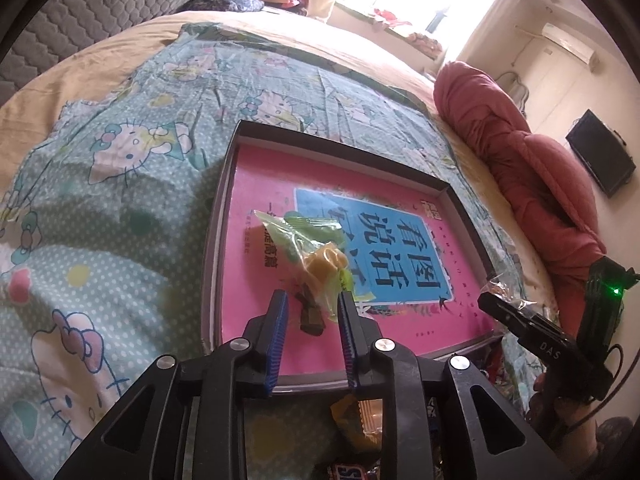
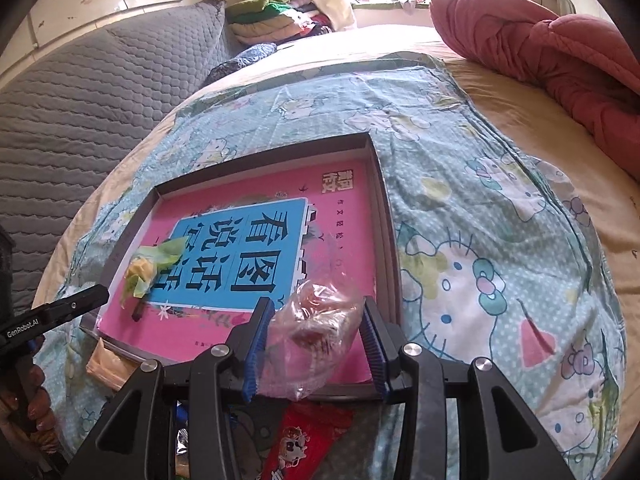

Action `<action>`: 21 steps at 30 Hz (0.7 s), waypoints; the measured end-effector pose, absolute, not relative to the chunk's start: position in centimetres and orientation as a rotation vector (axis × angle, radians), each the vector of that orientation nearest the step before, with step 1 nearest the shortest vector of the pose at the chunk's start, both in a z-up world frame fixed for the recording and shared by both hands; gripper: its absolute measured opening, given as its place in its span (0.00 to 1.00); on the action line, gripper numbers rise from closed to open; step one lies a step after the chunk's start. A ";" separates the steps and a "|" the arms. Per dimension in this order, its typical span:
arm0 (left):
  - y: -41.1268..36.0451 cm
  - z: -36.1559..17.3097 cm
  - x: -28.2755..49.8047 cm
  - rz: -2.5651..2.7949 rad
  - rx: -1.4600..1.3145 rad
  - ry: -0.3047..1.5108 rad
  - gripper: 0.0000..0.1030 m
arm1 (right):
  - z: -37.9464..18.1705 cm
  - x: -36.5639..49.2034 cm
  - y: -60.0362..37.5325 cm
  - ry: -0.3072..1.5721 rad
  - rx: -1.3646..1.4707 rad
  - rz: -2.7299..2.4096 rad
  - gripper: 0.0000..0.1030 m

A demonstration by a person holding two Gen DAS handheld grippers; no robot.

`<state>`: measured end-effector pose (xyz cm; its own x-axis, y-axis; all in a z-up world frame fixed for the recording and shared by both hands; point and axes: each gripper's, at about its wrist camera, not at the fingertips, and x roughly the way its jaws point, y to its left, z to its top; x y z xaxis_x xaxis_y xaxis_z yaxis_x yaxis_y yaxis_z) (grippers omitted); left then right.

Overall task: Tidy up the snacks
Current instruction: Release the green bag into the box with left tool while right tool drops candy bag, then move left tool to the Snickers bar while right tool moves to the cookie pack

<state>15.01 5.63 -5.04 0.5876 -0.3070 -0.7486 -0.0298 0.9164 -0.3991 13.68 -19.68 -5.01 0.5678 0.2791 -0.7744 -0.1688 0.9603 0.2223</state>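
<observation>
Left wrist view
Left gripper: jaws apart, blue pads either side of the near tail of a green snack bag; no pad seen pressing it.
Green snack bag: clear-green wrapper with a yellow piece inside, lying in the tray on the book, left of centre, with a small dark piece at its near end.
Tray: shallow dark-rimmed box on the bedsheet, holding a pink book with a blue title panel.
Right gripper: at the tray's right near corner, crinkled clear wrapper at its tip; from this side the grip cannot be told.
Loose snacks: yellow and dark packets near, below the left gripper, outside the tray.
Bedsheet: pale green, cat print.
Red quilt: bundled far right.

Right wrist view
Right gripper: jaws set wide, a clear snack bag between the pads; it looks lightly held, though contact on the right pad is unclear.
Clear snack bag: crumpled, reddish-brown contents, above the tray's near edge.
Green snack bag: near-left part of the tray.
Left gripper: tip just near of the green bag.
Red packet: near, outside the tray.
</observation>
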 end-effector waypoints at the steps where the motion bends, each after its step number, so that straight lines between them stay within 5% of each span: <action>1: 5.7 -5.0 15.0 -0.164 -0.394 0.935 0.30 | -5.1 13.7 -19.6 0.934 0.122 0.263 0.42; 21: 5.6 -2.2 12.6 -0.156 -0.362 0.921 0.57 | -3.0 12.9 -20.3 0.870 0.142 0.262 0.48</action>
<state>12.57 5.57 -2.25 0.5987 -0.2846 -0.7488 -0.0220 0.9286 -0.3705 12.90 -20.32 -3.04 0.6158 0.2840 -0.7349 -0.1691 0.9587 0.2287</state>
